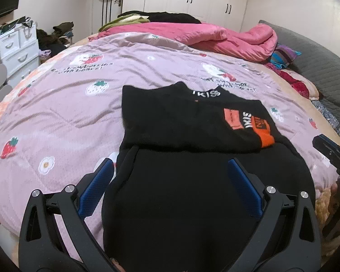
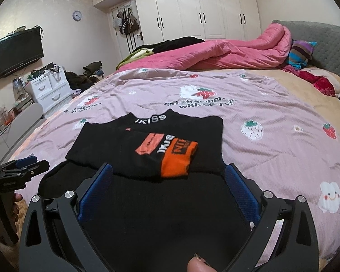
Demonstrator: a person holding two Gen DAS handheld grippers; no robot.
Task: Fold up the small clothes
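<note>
A small black top with white "IKISS" lettering and an orange sleeve cuff lies flat on the pink strawberry bedspread. Its sleeves are folded in across the chest, and its lower half stretches toward me. My left gripper is open, hovering over the top's near left part, with one finger past the left edge. My right gripper is open over the near part of the black top, just short of the orange cuff. Neither grips cloth. The left gripper shows at that view's left edge.
A bunched pink quilt and dark clothes lie at the bed's far side. Striped and red pillows rest against a grey headboard. White drawers, a wall TV and wardrobes stand beyond. A thumb shows at the bottom.
</note>
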